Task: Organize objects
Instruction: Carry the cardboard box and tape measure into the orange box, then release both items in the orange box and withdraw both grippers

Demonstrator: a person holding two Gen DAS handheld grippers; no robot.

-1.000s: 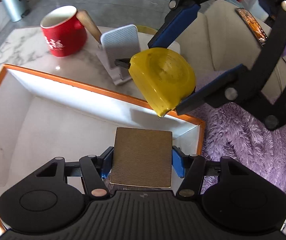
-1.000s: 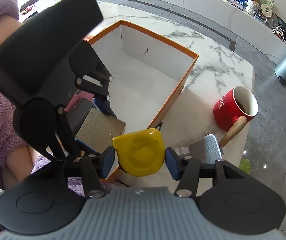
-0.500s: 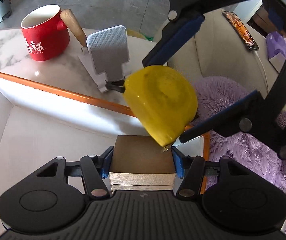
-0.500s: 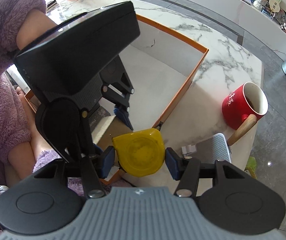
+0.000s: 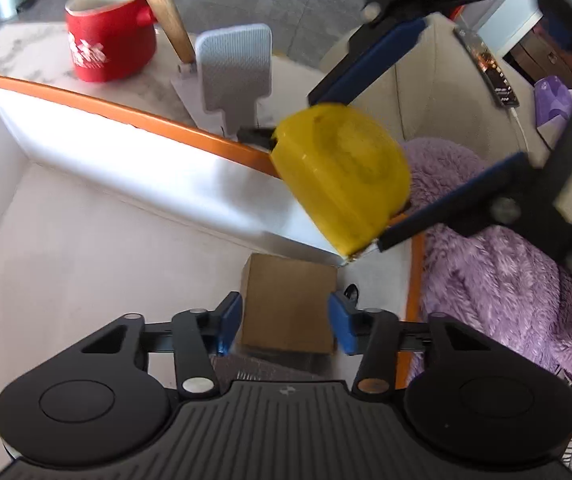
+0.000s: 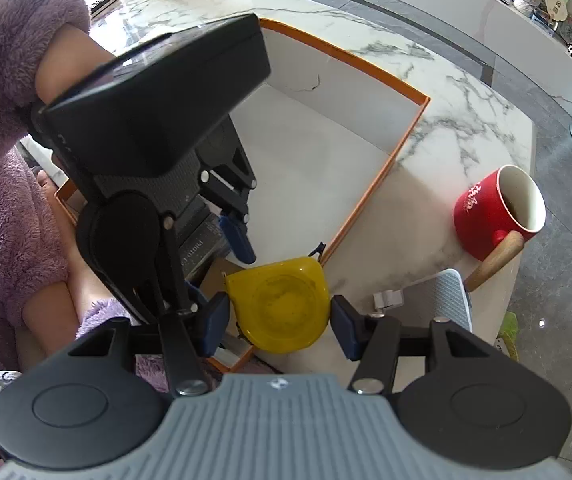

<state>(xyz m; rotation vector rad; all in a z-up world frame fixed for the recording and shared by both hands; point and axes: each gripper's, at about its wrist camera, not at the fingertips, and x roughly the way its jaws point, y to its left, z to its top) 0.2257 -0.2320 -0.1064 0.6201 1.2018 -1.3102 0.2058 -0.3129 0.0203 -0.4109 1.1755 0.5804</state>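
The brown box has been lowered into the near right corner of the orange-rimmed box, and the left tongs are now parted around it, apparently released. Its long axis cannot be told. The right tongs are clamped on the yellow tape measure, held above that corner, its black tab pointing toward the desk.

At the bottom centre of the frame, the right gripper clamps a yellow tape measure between its blue pads. The left gripper fills the upper left, reaching into the orange-edged box. At the right stand a red mug and a grey phone stand on the marble table.
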